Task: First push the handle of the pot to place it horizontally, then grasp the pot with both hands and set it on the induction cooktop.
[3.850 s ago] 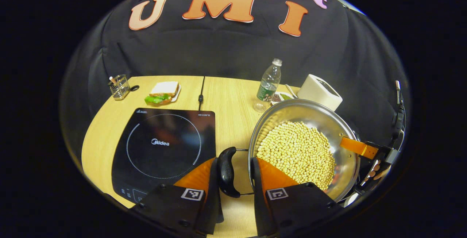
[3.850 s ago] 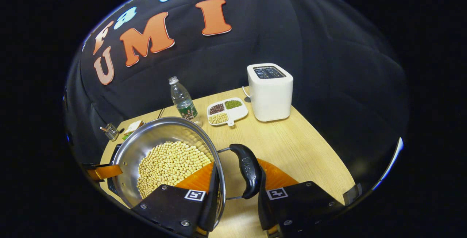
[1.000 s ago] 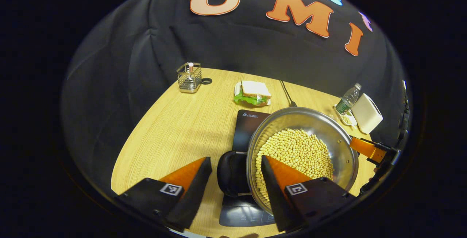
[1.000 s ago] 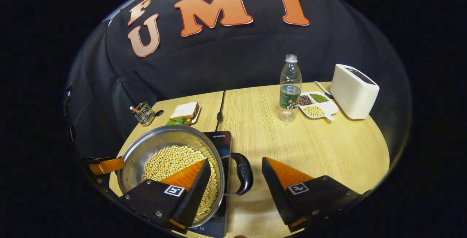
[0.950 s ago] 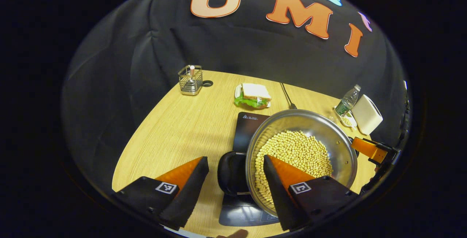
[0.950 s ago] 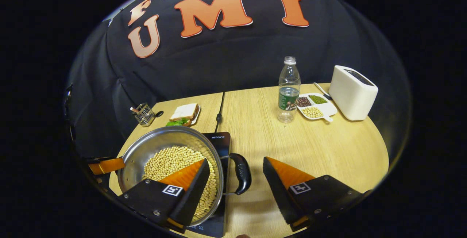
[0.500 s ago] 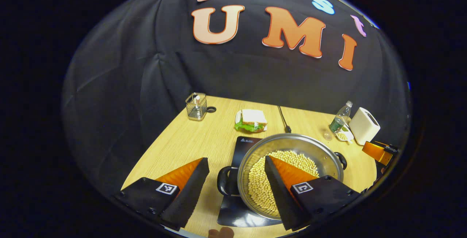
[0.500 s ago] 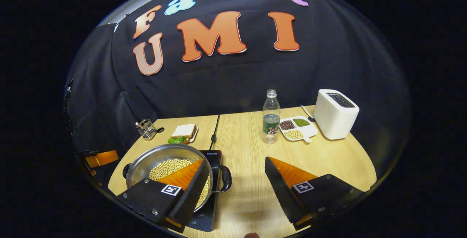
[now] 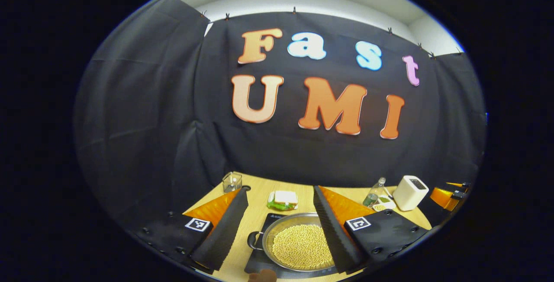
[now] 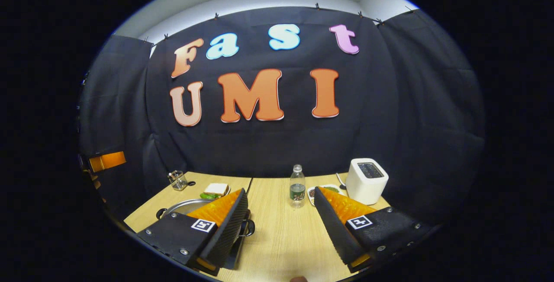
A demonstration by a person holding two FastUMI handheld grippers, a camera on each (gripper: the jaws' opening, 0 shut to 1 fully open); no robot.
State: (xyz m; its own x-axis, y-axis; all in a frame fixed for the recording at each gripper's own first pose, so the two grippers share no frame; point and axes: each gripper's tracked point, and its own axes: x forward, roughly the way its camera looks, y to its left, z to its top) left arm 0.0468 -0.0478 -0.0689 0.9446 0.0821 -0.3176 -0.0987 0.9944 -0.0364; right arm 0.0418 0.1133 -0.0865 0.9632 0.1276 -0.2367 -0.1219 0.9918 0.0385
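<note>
Pot (image 9: 298, 247), steel, filled with pale beans: seated on the black induction cooktop (image 9: 255, 267) on the tabletop (image 10: 285, 234), one side handle (image 9: 253, 239) at its left rim. Left claw (image 9: 280, 225) and right claw (image 10: 280, 225): each raised above the pot, fingers spread wide, holding nothing. Beyond the pot: sandwich (image 9: 282, 199), wire holder (image 9: 232, 181), water bottle (image 10: 297, 191), sectioned dish (image 10: 320, 192), white toaster (image 10: 367, 180).

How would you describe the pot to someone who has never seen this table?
Look at the wooden table, then the flat black cooktop near its front edge. The pot sits on it: the one round steel vessel, filled with pale beans.
</note>
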